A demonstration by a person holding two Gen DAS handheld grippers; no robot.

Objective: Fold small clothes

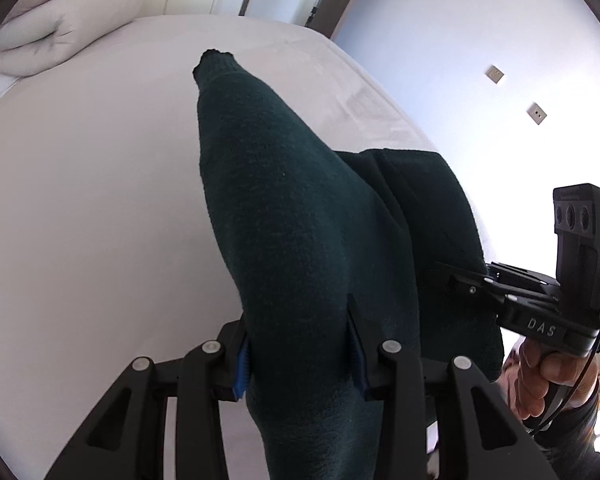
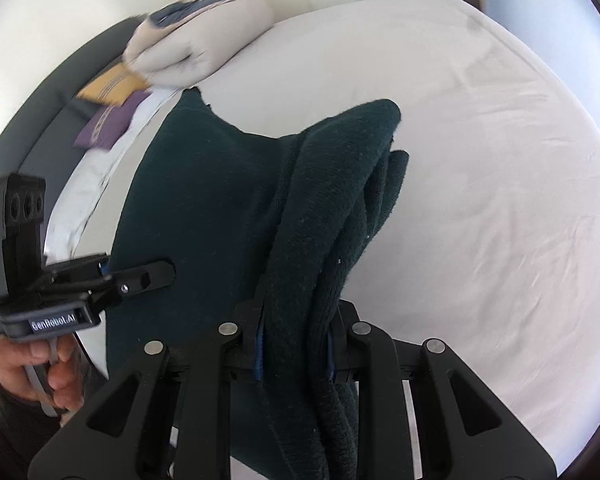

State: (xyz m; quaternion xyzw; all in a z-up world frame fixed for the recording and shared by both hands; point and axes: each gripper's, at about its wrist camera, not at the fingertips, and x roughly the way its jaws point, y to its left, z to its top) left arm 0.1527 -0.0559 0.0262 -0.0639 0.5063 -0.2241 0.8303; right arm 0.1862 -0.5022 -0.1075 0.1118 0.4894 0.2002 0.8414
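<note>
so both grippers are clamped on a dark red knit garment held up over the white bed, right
Not quite: the knit garment is dark green, not red, as the left wrist view shows. The rest holds: the left gripper and right gripper are both clamped on it above the white bed.

A dark green knitted garment [image 1: 300,240] hangs bunched and stretched in the air above the white bed [image 1: 80,200], its folds doubled over thickly.
</note>
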